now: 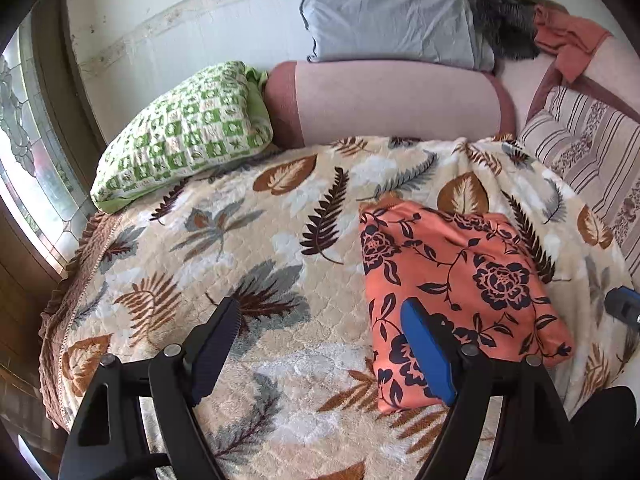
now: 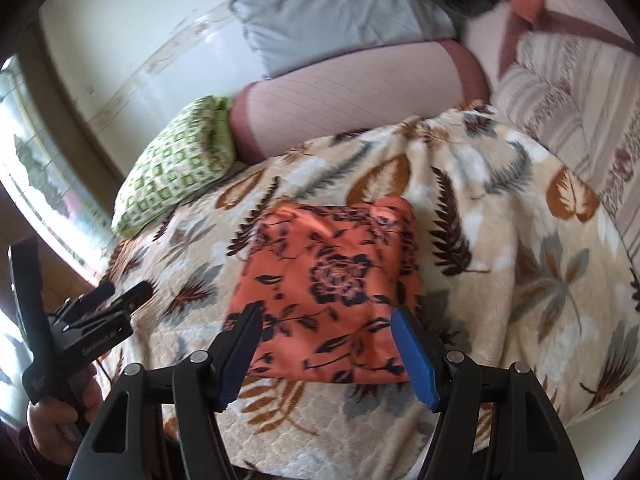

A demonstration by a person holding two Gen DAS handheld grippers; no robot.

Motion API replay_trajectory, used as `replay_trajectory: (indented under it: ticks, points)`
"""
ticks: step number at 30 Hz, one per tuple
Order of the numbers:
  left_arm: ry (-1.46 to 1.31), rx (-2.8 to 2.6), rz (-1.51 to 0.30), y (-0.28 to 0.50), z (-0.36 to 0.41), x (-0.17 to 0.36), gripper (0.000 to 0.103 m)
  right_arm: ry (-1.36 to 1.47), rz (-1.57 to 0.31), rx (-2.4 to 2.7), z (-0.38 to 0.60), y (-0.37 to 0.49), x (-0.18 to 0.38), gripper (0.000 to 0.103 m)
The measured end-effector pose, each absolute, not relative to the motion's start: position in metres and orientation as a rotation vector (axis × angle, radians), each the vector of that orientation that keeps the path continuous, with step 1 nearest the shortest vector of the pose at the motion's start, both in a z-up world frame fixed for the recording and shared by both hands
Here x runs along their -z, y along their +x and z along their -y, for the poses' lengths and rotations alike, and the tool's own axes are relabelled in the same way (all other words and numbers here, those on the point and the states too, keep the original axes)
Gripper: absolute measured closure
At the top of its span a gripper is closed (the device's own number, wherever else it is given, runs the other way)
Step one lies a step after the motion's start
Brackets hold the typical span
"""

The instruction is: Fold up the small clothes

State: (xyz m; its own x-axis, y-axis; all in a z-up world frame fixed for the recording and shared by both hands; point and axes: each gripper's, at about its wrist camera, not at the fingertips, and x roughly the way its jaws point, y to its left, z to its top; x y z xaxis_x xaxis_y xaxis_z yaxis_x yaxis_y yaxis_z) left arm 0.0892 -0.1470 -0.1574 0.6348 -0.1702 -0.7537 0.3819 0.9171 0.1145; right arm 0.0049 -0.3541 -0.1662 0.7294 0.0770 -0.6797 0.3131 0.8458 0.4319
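Note:
A folded orange cloth (image 1: pixel 460 276) with dark flowers lies flat on the leaf-patterned blanket (image 1: pixel 240 240). My left gripper (image 1: pixel 320 310) is open over bare blanket just left of the cloth, and its blue finger (image 1: pixel 424 352) overlaps the cloth's left edge in the picture. In the right wrist view the same cloth (image 2: pixel 332 272) lies straight ahead. My right gripper (image 2: pixel 327 314) hovers open over its near edge, a finger on each side, and the pads do not press on it. The left gripper (image 2: pixel 100 300) shows at the left, held by a hand (image 2: pixel 52 420).
A green checked pillow (image 1: pixel 180 136), a pink bolster (image 1: pixel 384 100) and a grey pillow (image 1: pixel 384 16) line the wall at the back. Striped bedding (image 1: pixel 592 152) lies to the right, with a rust-red garment (image 1: pixel 568 40) behind it. A window (image 1: pixel 24 152) is on the left.

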Motion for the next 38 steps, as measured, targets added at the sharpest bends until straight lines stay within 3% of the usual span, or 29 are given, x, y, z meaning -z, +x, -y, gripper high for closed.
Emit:
replay_trajectory:
  ticks: [12,19,30,35,38]
  points:
    - [0.228,0.397,-1.008,0.155,0.175,0.213,0.02,0.745,-0.852,0.113,0.418,0.055,0.233,0.028]
    - [0.186,0.364,-0.921,0.164,0.177,0.207,0.02,0.79,-0.805,0.137,0.437,0.064,0.243,0.028]
    - [0.277,0.379,-0.806,0.115,0.179,0.164,0.02,0.667,-0.77,0.059,0.385,0.054,0.209,0.028]
    - [0.221,0.4,-0.723,0.092,0.165,0.135,0.009,0.576,-0.725,0.036,0.359,0.035,0.18,0.028]
    - [0.178,0.418,-0.702,0.084,0.158,0.124,0.008,0.562,-0.698,0.034,0.353,0.025,0.168,0.028]
